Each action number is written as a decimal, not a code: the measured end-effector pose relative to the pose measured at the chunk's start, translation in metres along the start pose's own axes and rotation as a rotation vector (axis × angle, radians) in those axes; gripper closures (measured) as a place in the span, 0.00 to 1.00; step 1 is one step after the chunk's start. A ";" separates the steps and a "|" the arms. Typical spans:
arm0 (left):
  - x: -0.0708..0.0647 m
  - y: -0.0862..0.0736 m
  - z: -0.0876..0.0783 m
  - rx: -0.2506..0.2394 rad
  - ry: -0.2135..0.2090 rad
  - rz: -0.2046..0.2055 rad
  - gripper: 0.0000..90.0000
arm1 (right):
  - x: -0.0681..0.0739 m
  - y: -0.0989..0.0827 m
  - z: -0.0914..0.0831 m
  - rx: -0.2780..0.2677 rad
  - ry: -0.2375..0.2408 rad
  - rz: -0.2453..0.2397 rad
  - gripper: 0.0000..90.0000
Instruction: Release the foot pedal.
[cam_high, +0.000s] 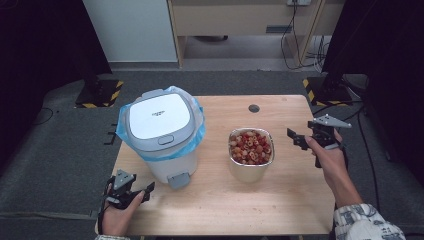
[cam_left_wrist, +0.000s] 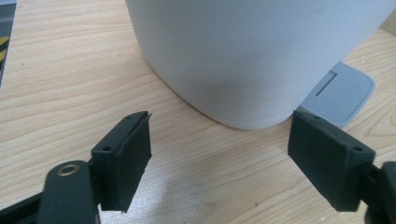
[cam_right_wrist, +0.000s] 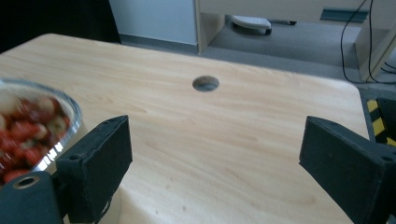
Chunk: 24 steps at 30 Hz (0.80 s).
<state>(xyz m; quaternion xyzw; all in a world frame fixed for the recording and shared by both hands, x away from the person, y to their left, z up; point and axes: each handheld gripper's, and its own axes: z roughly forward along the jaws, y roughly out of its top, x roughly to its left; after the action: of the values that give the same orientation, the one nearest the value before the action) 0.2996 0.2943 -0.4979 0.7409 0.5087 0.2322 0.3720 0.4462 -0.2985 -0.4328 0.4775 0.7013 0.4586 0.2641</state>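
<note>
Table: light wooden table (cam_high: 280, 200); everything below is placed against the pedal bin on it.
Pedal bin: white pedal bin (cam_high: 162, 132), lid shut, blue liner (cam_high: 196, 131) spilling under the lid, grey pedal (cam_high: 178, 180) facing me.
Bowl: metal bowl (cam_high: 251, 155) of red and pale food pieces, just right of the bin, apart from it.
My left gripper: left gripper (cam_high: 131, 192) sits near the bin's pedal side, jaws spread wide, gripping nothing; bin wall (cam_left_wrist: 252, 56) looms ahead.
My right gripper: right gripper (cam_high: 302, 139) is beyond the bowl from the bin, jaws wide apart, empty.
Cable hole: small round hole (cam_right_wrist: 205, 83), behind the bowl.
</note>
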 end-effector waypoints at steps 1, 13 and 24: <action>0.000 0.000 0.000 0.004 0.003 0.004 0.20 | -0.001 -0.011 0.000 0.017 -0.008 0.007 0.11; 0.007 -0.006 0.017 0.098 0.027 0.038 0.16 | 0.004 -0.083 0.006 0.159 -0.047 0.032 0.11; 0.008 -0.012 0.030 0.172 0.021 0.044 0.10 | 0.010 -0.112 0.013 0.291 -0.061 0.031 0.09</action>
<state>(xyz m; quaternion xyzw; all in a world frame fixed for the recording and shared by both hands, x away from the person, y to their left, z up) 0.3173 0.2945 -0.5262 0.7786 0.5142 0.2036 0.2965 0.4046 -0.2977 -0.5380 0.5354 0.7444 0.3416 0.2062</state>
